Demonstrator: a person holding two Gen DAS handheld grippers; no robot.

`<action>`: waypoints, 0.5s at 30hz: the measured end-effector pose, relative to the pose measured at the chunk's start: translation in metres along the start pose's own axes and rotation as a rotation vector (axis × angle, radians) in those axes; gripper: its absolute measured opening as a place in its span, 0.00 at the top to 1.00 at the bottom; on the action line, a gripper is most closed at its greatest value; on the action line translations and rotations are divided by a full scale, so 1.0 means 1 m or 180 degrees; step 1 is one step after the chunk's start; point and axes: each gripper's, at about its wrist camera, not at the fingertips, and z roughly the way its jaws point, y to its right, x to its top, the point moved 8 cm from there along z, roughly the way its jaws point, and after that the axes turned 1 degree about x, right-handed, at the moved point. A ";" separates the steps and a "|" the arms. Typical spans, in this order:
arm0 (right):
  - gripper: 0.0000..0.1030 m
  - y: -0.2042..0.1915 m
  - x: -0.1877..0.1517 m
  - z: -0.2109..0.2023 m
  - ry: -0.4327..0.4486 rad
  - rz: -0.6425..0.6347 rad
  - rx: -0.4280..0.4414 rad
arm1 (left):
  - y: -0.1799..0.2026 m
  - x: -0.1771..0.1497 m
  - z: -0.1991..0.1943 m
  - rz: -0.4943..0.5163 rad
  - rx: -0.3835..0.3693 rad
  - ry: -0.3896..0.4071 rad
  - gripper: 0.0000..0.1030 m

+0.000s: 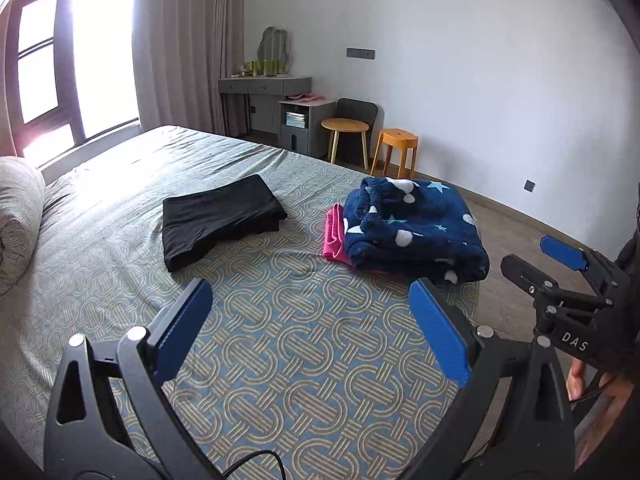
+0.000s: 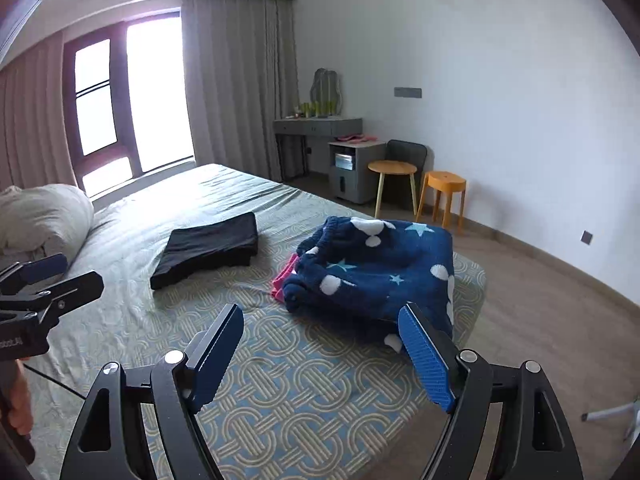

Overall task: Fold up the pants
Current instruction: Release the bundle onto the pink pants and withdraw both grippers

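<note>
I hold my left gripper (image 1: 312, 312) above the near part of the bed (image 1: 280, 360), its blue-padded jaws spread wide with nothing between them, only the ring-patterned grey-blue bedspread below. My right gripper (image 2: 322, 344) also stands apart and empty, its right blue pad in front of the near edge of the folded navy fleece pants with white dots and pale stars (image 2: 376, 272). Those pants lie at the bed's right corner, partly on top of a folded pink garment (image 2: 285, 276) that peeks out on their left. The folded black pants (image 1: 218, 220) lie flat further in toward the middle of the bed, well apart from both grippers and separate from the navy pile. A rolled grey quilt (image 1: 18, 224) sits at the left edge. Two yellow wooden stools (image 1: 394, 148) stand by the white wall.
</note>
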 end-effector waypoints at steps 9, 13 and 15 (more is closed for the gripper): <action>0.20 -0.037 -0.010 -0.032 0.0133 -0.0147 -0.0053 | -0.011 -0.032 -0.030 -0.0122 0.0000 0.0052 0.04; 0.19 -0.034 -0.013 -0.038 0.0134 -0.0076 -0.0104 | -0.013 -0.041 -0.032 -0.0202 -0.0047 0.0023 0.03; 0.19 -0.029 -0.014 -0.039 0.0137 -0.0035 -0.0151 | -0.012 -0.045 -0.033 -0.0196 -0.0048 0.0016 0.03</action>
